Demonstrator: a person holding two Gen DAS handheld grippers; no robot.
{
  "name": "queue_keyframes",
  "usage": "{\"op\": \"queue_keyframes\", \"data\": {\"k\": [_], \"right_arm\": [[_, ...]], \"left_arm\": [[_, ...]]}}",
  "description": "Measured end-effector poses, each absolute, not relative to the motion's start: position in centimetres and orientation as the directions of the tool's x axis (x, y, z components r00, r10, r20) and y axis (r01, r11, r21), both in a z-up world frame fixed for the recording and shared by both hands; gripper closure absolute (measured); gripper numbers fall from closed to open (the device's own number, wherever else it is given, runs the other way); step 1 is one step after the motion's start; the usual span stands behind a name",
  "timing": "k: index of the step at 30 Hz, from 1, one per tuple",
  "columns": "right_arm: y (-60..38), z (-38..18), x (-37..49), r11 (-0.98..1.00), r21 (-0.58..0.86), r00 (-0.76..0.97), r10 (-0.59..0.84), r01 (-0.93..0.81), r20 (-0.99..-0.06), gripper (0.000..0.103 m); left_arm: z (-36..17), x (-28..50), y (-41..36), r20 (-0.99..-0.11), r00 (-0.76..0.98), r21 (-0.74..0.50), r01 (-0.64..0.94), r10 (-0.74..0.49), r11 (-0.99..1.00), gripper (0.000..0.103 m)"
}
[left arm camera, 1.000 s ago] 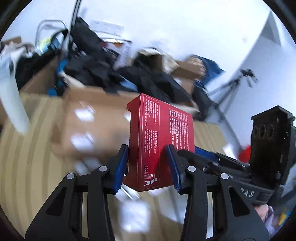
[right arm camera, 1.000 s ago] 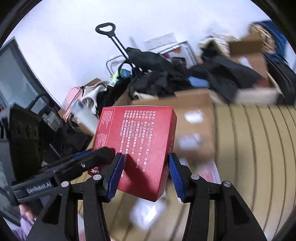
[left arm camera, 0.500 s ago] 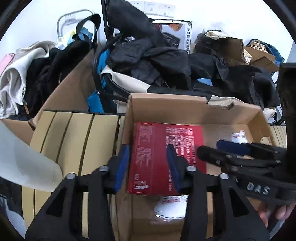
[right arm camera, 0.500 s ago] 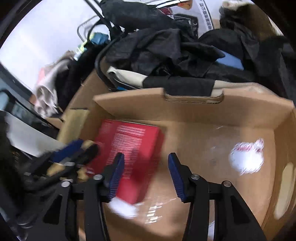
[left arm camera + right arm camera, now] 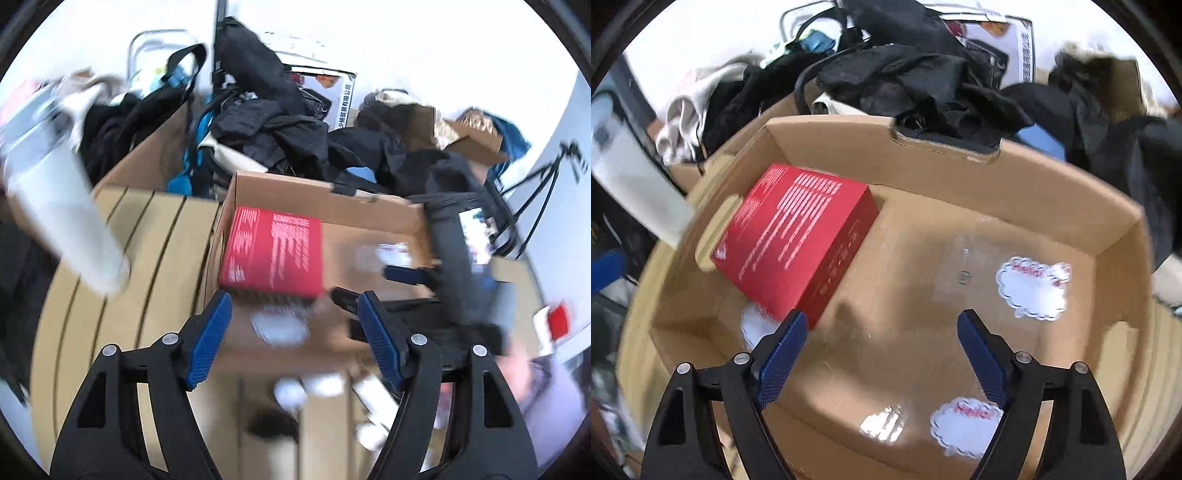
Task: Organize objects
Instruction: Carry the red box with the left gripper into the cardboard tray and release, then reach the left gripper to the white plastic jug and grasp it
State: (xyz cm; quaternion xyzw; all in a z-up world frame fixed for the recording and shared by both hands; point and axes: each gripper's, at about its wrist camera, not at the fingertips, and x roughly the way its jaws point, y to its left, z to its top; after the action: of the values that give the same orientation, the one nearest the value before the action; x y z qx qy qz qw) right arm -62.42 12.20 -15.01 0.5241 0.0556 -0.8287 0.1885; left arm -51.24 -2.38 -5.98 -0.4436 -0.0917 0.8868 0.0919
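Observation:
A red box with white print [image 5: 271, 251] lies flat in the left part of an open cardboard box [image 5: 317, 192]. It also shows in the right wrist view [image 5: 792, 240], resting against the cardboard box's left wall [image 5: 679, 266]. My left gripper [image 5: 295, 338] is open and empty, just back from the red box. My right gripper [image 5: 879, 354] is open and empty above the cardboard box floor, to the right of the red box. The right gripper also shows in the left wrist view [image 5: 373, 284], reaching in from the right.
White "Hello" stickers [image 5: 1032, 288] lie on the cardboard box floor. A wooden slatted table [image 5: 122, 266] holds the box. A white cylinder [image 5: 62, 214] stands at the left. Black clothes and bags [image 5: 280, 125] pile up behind. Small blurred items [image 5: 295, 391] lie near my left gripper.
Both grippers carried the red box down into the cardboard box, then opened and let it go. The left gripper has drawn back from it.

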Motion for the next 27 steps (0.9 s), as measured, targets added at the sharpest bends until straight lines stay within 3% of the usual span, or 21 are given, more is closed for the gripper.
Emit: {"op": "queue_keyframes", "data": {"k": [4, 6, 13, 18, 19, 21, 23, 27], "right_arm": [[12.8, -13.5, -59.0, -0.924, 0.066, -0.381, -0.220, 0.377, -0.898, 0.017], [14.1, -10.3, -55.7, -0.918, 0.098, -0.407, -0.264, 0.384, -0.874, 0.017], [19.2, 1.1, -41.4, -0.901, 0.018, -0.560, -0.285, 0.434, -0.778, 0.017], [23.2, 5.1, -28.0, -0.874, -0.020, -0.655, -0.349, 0.485, -0.670, 0.016], [23.5, 4.9, -26.0, -0.859, -0.022, -0.663, -0.379, 0.512, -0.646, 0.016], [24.2, 2.2, -22.0, -0.837, 0.037, -0.642, -0.446, 0.546, -0.624, 0.000], [24.5, -2.6, -19.7, -0.881, 0.110, -0.590, -0.397, 0.461, -0.703, 0.000], [26.4, -9.2, -16.6, -0.918, 0.273, -0.602, -0.396, 0.289, -0.694, 0.000]], "left_arm": [[-2.7, -46.3, -2.3, -0.771, -0.622, -0.132, -0.051, 0.135, -0.990, 0.034], [-1.0, -44.3, -2.5, -0.763, -0.640, -0.086, -0.043, 0.094, -0.995, 0.021], [5.0, -32.8, -2.6, -0.649, -0.759, 0.054, 0.014, -0.046, -0.998, 0.002], [5.7, -22.3, -1.2, -0.586, -0.809, 0.015, -0.068, 0.046, -0.998, 0.000], [5.3, -20.2, -1.0, -0.560, -0.823, -0.024, -0.095, 0.093, -0.995, 0.000], [3.4, -16.9, -0.8, -0.518, -0.841, -0.082, -0.131, 0.154, -0.988, 0.000], [0.4, -14.1, -0.3, -0.516, -0.834, -0.114, -0.159, 0.195, -0.981, 0.000], [-5.3, -12.6, 1.2, -0.647, -0.751, -0.055, -0.126, 0.131, -0.991, 0.000]]}}
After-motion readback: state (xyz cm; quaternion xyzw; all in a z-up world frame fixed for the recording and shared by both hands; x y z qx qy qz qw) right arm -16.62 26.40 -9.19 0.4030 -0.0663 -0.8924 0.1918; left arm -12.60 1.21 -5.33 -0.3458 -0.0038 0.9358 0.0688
